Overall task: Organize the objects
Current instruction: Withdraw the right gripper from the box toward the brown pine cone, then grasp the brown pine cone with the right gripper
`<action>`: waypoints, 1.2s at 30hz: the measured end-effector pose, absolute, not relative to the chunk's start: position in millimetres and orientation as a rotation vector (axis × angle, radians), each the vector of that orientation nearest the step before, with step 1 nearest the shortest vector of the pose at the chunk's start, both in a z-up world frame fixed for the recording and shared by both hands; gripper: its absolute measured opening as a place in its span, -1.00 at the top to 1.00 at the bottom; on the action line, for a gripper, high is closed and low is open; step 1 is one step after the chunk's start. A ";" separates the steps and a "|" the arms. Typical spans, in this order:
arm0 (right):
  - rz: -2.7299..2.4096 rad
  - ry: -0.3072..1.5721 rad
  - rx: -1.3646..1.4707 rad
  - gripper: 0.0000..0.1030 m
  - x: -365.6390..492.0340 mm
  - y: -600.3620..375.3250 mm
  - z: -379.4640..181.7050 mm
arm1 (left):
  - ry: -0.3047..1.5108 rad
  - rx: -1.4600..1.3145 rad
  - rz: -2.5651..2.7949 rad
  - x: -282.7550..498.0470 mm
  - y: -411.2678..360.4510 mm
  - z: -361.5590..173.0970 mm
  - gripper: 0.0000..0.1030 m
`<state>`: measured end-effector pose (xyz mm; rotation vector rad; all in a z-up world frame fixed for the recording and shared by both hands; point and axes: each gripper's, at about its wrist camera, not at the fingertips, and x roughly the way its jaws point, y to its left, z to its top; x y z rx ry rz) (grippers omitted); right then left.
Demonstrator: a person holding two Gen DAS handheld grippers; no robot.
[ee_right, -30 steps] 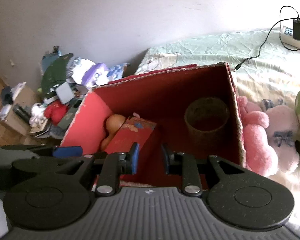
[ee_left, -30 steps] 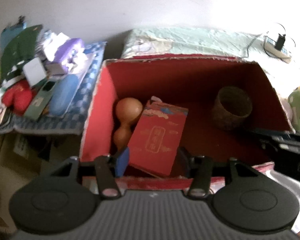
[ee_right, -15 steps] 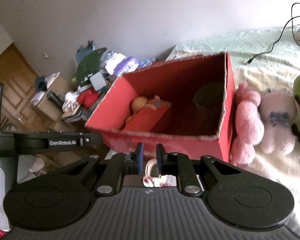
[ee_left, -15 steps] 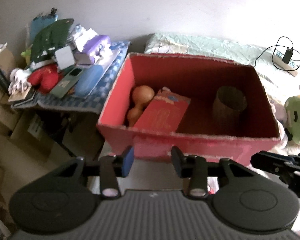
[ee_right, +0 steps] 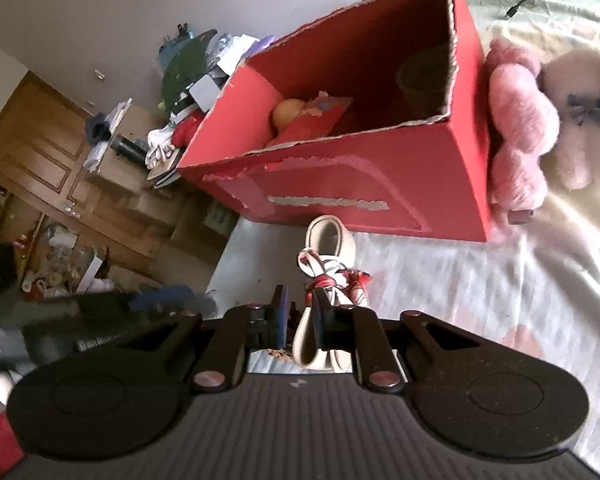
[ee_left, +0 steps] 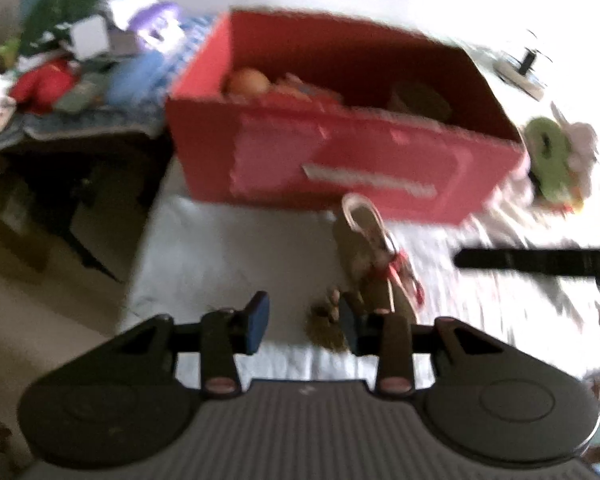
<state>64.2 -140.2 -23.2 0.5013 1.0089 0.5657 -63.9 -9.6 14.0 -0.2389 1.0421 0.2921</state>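
Observation:
A red cardboard box stands open on the bed. Inside lie an orange gourd, a red packet and a woven cup. In front of the box, on the sheet, lies a beige loop ornament tied with red-and-white ribbon, with a brown tassel at its near end. My left gripper hovers over the tassel. Its jaws are closing, with the tassel showing by the right finger and not pinched. My right gripper is shut just above the ornament's near end.
A cluttered side table stands left of the box. Pink plush toys press against the box's right side, and a green toy lies beyond. A power strip sits on the bed. A wooden door is at far left.
Both grippers drew back from over the box and tipped down toward the sheet, bringing the ornament into view. The left jaws narrowed; the right jaws closed.

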 end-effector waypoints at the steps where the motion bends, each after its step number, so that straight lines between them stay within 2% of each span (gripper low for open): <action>1: 0.565 1.020 0.493 0.68 65.1 -137.7 -24.5 | 1.055 -0.245 0.273 -66.8 -9.9 6.8 0.26; 4: 0.533 1.052 0.473 0.60 69.7 -133.5 -30.9 | 1.072 -0.274 0.217 -69.8 -10.0 -7.6 0.18; 7: 0.563 1.078 0.501 0.60 73.1 -128.9 -34.4 | 1.068 -0.285 0.165 -69.3 -10.9 -17.1 -0.20; 8: 0.586 1.085 0.498 0.59 73.7 -124.3 -33.6 | 1.063 -0.272 0.163 -70.5 -12.4 -19.7 -0.20; 12: 0.665 1.104 0.417 0.46 75.1 -99.9 -31.6 | 1.058 -0.294 0.132 -68.7 -6.0 -28.7 -0.20; 16: 0.686 1.123 0.292 0.44 77.3 -71.8 -33.0 | 1.075 -0.299 0.130 -63.1 -2.0 -44.2 -0.19; 19: 0.680 1.132 0.207 0.25 79.0 -56.8 -35.5 | 1.081 -0.291 0.120 -60.7 -1.7 -51.1 -0.11; 21: 0.692 1.146 0.152 0.20 79.2 -49.6 -38.4 | 1.082 -0.298 0.108 -58.5 -0.2 -55.5 -0.10; 27: 0.707 1.150 0.069 0.11 82.4 -36.2 -48.4 | 1.060 -0.305 0.089 -55.5 3.0 -59.7 0.11; 36: 0.744 1.118 0.111 0.17 92.7 -42.2 -36.1 | 1.012 -0.252 0.129 -54.0 -0.2 -40.6 0.13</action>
